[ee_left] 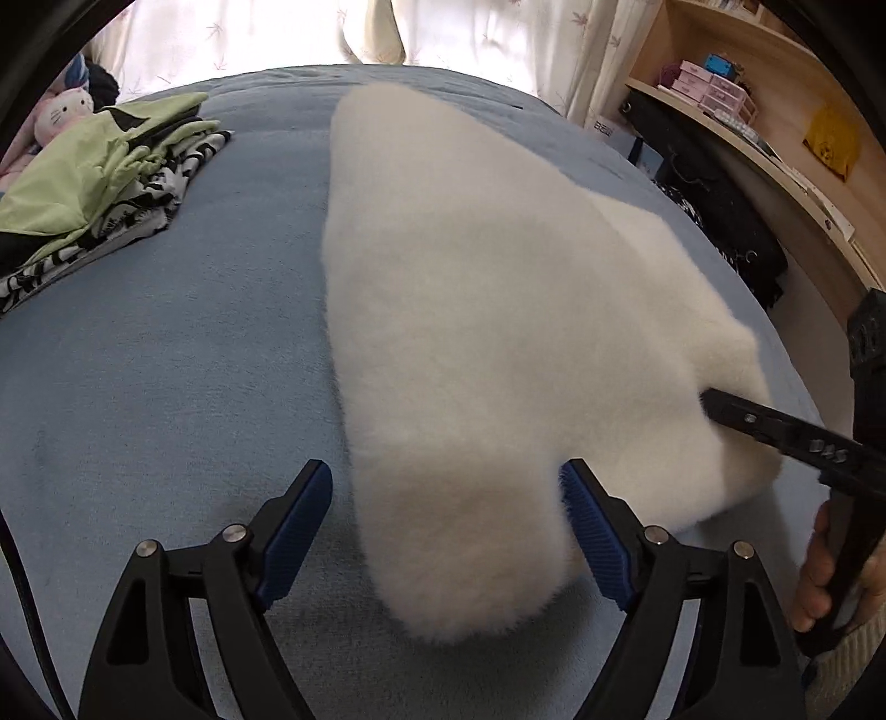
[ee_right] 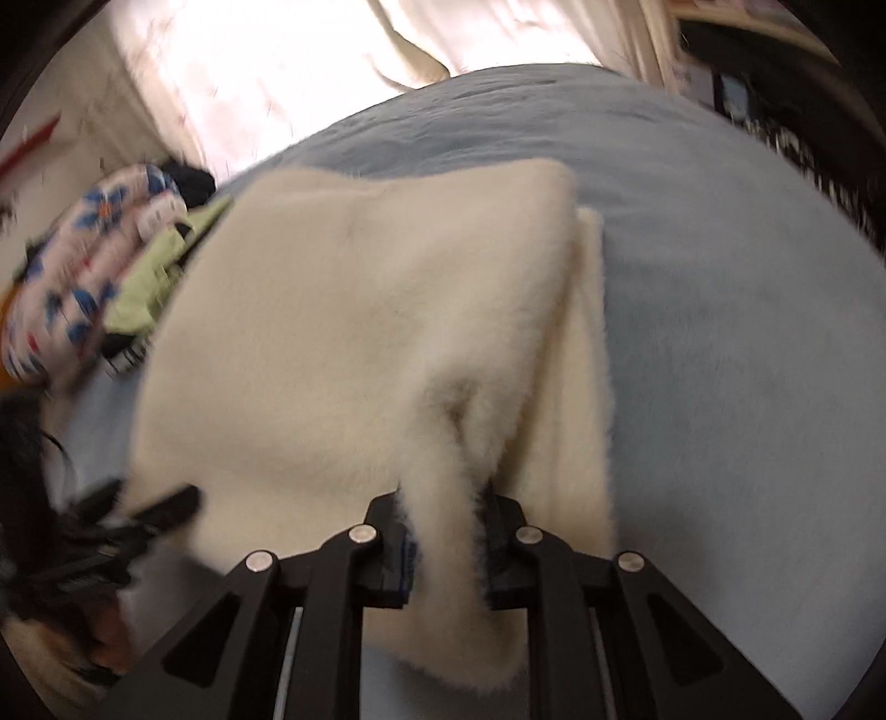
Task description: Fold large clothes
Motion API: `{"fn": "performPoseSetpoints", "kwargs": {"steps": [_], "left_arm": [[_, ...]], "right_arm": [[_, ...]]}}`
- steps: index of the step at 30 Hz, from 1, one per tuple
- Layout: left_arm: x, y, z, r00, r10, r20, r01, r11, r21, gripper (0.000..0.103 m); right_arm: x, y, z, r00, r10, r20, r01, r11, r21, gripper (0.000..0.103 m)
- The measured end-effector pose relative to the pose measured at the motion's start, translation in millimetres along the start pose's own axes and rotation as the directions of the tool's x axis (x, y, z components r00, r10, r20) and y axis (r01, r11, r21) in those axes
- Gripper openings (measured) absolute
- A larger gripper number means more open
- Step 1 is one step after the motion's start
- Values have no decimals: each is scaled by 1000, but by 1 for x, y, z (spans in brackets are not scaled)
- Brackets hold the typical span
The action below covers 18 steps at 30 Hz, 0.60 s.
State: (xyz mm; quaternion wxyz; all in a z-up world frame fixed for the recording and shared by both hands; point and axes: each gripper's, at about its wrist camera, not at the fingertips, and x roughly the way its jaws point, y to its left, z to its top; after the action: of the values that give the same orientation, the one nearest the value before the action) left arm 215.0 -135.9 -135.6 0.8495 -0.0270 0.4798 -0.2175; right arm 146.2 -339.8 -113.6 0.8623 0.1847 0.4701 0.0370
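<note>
A fluffy white garment [ee_left: 487, 288] lies on the blue bed [ee_left: 166, 343], partly folded, long axis running away from me. My left gripper [ee_left: 446, 487] is open, its blue-padded fingers either side of the garment's near end. My right gripper [ee_right: 446, 518] is shut on a raised fold of the white garment [ee_right: 360, 332] at its near edge. It also shows in the left wrist view [ee_left: 714, 401] at the garment's right side. The left gripper appears blurred in the right wrist view [ee_right: 149, 515].
A pile of green and black-and-white clothes [ee_left: 99, 188] lies at the bed's far left, with a plush toy [ee_left: 63, 113] behind it. A wooden shelf [ee_left: 775, 127] and black bag [ee_left: 714, 205] stand along the right. Curtains [ee_left: 266, 39] hang behind the bed.
</note>
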Motion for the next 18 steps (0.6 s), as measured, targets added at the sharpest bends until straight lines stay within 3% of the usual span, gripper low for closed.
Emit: {"fn": "performPoseSetpoints", "kwargs": {"steps": [2, 4, 5, 7, 10, 14, 18], "left_arm": [[-5, 1, 3, 1000, -10, -9, 10, 1000, 2, 83], [-9, 0, 7, 999, -34, -28, 35, 999, 14, 83], [-14, 1, 11, 998, -47, -37, 48, 998, 30, 83], [-26, 1, 17, 998, -65, -21, 66, 996, 54, 83], [-41, 7, 39, 996, -87, 25, 86, 995, 58, 83], [-36, 28, 74, 998, -31, 58, 31, 1000, -4, 83], [-10, 46, 98, 999, 11, 31, -9, 999, -52, 83]], "right_arm": [[-7, -6, 4, 999, 34, -21, -33, 999, 35, 25], [-17, -10, 11, 999, 52, -13, -51, 997, 58, 42], [-23, -13, 14, 998, 61, 0, -61, 996, 64, 45], [-33, -15, 27, 996, 78, 37, -81, 993, 85, 49], [-33, -22, 48, 996, 60, 71, -68, 990, 122, 67], [0, -23, 77, 999, 49, 1, -49, 986, 162, 67], [38, -12, 85, 994, -37, -103, 49, 992, 114, 64]]}}
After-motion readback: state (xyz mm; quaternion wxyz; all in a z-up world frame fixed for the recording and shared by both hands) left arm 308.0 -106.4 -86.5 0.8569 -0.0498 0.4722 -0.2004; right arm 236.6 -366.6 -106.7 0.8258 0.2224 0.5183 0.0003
